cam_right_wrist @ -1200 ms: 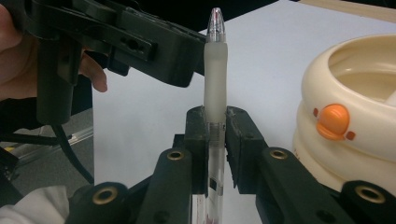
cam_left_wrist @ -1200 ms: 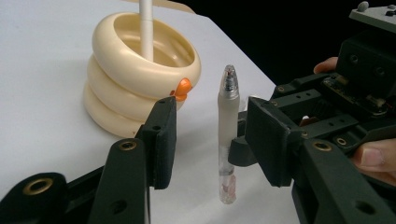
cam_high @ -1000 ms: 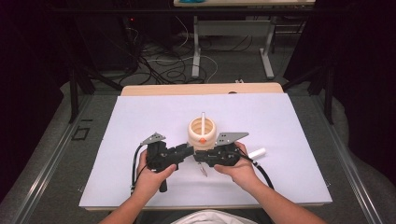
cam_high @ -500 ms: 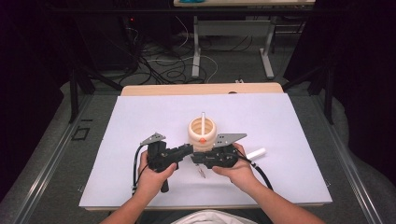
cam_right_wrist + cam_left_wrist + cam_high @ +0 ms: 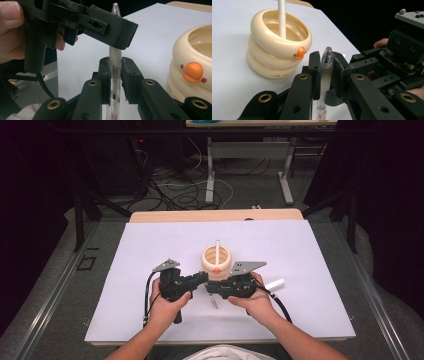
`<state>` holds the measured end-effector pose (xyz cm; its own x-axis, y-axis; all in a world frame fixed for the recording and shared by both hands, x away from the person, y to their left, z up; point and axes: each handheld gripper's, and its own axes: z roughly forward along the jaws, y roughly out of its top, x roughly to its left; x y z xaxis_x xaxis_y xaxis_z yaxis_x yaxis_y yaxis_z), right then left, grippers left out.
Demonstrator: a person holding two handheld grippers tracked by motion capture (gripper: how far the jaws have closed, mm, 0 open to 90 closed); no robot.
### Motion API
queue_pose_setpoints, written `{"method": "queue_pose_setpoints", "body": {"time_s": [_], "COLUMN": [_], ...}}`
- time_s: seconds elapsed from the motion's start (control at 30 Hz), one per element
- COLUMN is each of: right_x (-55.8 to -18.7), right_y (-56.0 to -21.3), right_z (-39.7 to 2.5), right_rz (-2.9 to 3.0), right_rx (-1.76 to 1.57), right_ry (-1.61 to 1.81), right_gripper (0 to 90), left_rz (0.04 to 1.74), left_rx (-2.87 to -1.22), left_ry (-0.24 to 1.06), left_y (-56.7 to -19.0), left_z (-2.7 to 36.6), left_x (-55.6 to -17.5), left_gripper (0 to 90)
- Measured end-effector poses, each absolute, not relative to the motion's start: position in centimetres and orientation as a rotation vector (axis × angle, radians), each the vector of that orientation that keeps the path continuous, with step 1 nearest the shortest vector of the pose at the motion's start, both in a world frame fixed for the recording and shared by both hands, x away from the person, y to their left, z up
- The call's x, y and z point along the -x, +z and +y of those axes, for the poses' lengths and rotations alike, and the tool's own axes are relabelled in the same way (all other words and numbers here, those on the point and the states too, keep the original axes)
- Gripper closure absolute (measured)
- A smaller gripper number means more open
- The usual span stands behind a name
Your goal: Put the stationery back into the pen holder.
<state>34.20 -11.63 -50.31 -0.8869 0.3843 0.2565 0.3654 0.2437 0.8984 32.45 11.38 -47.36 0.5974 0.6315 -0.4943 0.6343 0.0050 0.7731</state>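
Note:
A pen with a frosted upper part and a clear barrel (image 5: 326, 72) stands upright between both grippers, just in front of the cream ringed holder (image 5: 216, 262). My left gripper (image 5: 325, 58) is shut on the pen's frosted upper part, below its clear tip. My right gripper (image 5: 115, 63) is shut on the clear barrel (image 5: 114, 82) lower down. In the high view the left gripper (image 5: 202, 279) and right gripper (image 5: 212, 287) meet nose to nose, and the pen's lower end (image 5: 214, 301) hangs below them. The holder (image 5: 269, 50) has an orange duck beak, and a white stick (image 5: 282, 20) stands inside it.
A short white tube (image 5: 274, 283) lies on the white table sheet (image 5: 310, 255) just right of the right hand. The holder (image 5: 190, 72) stands close beside the jaws. Cables and table legs lie on the floor beyond the far edge.

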Motion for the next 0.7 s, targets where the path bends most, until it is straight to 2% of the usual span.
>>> {"method": "queue_pose_setpoints", "body": {"time_s": [0.7], "right_x": [-35.3], "right_y": [-50.0], "right_z": [-13.2], "right_rz": [2.475], "right_rx": [-0.902], "right_ry": [1.729], "right_gripper": [51.7], "left_rz": [1.077], "left_rx": [-1.792], "left_ry": [0.110], "left_y": [-44.8], "left_z": [10.5], "left_x": [-34.4], "left_gripper": [79.7]}}
